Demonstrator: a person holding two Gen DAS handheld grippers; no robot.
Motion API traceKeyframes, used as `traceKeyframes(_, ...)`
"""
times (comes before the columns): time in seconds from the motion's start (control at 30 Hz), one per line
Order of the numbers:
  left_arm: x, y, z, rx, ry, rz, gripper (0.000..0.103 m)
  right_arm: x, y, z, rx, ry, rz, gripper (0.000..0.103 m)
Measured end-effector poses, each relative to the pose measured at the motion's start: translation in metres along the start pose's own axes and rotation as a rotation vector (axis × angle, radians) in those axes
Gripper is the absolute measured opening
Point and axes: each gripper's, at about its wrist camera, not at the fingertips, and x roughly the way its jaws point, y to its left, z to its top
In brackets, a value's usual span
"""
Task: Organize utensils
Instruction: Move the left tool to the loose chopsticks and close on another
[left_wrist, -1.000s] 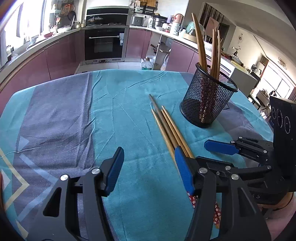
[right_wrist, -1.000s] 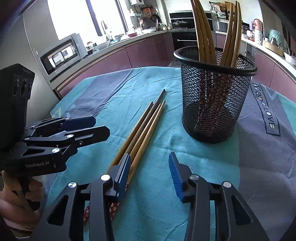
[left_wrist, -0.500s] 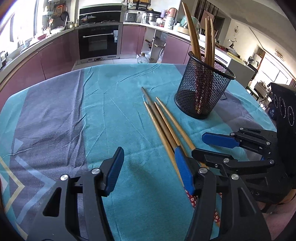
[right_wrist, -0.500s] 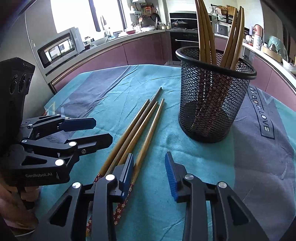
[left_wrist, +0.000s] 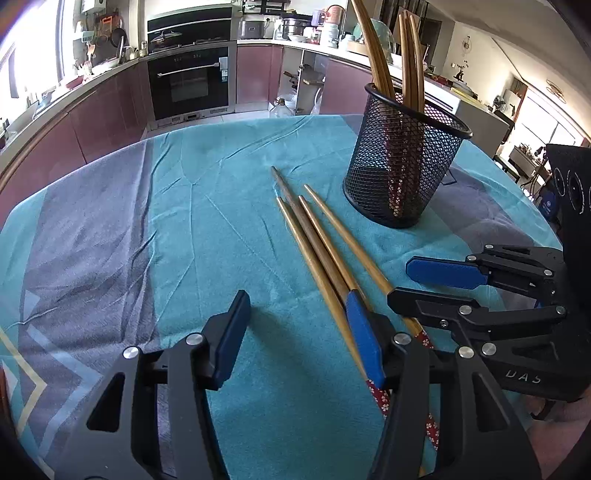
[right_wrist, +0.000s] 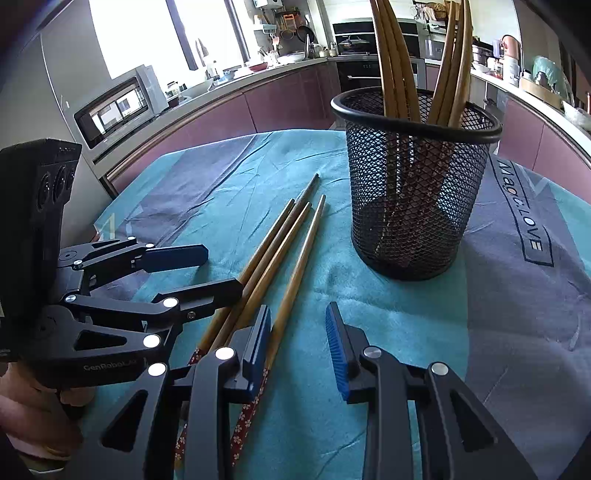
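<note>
Under both claws: teal-and-grey tablecloth (left_wrist: 229, 236), wrinkled. Left gripper (left_wrist: 295, 336) about half open, holding nothing; its right pad sits over four loose chopsticks (left_wrist: 317, 240). Right gripper (right_wrist: 299, 339) jaws have just been closing, gap narrow, nothing pinched; chopsticks pass under its left pad. Ahead, right of chopstick tips: black mesh holder (right_wrist: 413, 206), upright, chopsticks standing inside. Beyond table: purple cabinets (left_wrist: 110, 110), built-in oven (left_wrist: 192, 81), bright window (right_wrist: 129, 33).

right gripper (right_wrist: 299, 339) jaws narrowed, empty, beside chopsticks (right_wrist: 280, 254)
</note>
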Motion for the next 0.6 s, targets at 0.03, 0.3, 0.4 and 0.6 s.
traceKeyframes(0.03,0.0,0.0,0.0,0.001,0.001,0.001,0.052,0.0,0.0,0.0,0.0,0.0,0.0,0.029)
traceKeyframes(0.3,0.002,-0.005,-0.001,0.046,0.012,0.015,0.029,0.002,0.001,0.004,-0.007,0.001,-0.005,0.029)
traceKeyframes(0.4,0.002,-0.002,-0.001,0.03,0.015,0.011,0.023,0.002,0.001,0.004,-0.007,0.0,-0.005,0.029)
traceKeyframes(0.6,0.003,0.007,0.004,-0.003,0.018,0.019,0.024,0.007,0.003,0.01,-0.011,0.001,-0.007,0.029)
